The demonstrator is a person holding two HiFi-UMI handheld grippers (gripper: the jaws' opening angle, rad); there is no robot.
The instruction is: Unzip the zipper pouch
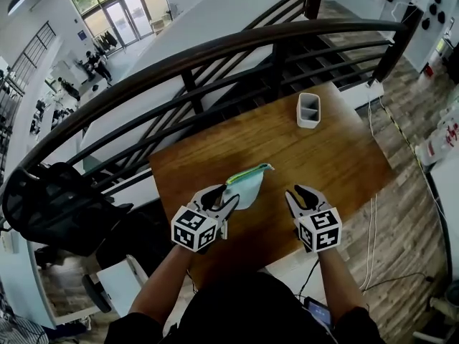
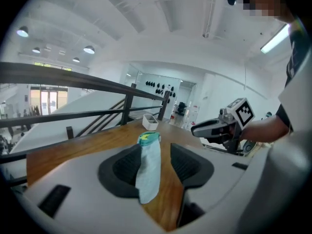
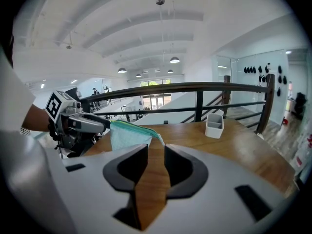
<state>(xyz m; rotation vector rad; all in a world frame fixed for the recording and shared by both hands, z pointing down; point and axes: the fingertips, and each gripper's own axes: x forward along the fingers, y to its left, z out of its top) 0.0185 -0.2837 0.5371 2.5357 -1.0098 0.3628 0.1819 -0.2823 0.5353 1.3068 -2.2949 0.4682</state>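
Observation:
The zipper pouch [image 1: 247, 185], pale blue with a green-yellow zipper edge, lies near the front of the wooden table [image 1: 337, 156]. Its near end is between the jaws of my left gripper [image 1: 225, 196]. In the left gripper view the pouch [image 2: 148, 169] leans against the left pad, with a gap to the right pad, so my left gripper [image 2: 156, 152] is open. My right gripper [image 1: 297, 192] is a little to the pouch's right, apart from it. Its jaws [image 3: 156, 152] stand slightly apart with only bare wood between them. The right gripper view shows the pouch [image 3: 127, 135] standing on edge by the left gripper [image 3: 97, 123].
A white two-compartment holder [image 1: 308, 110] stands at the table's far right. A dark curved railing [image 1: 215, 63] runs behind the table above a stairwell. A black chair [image 1: 50, 206] is at the left, and cables [image 1: 373, 221] trail on the floor to the right.

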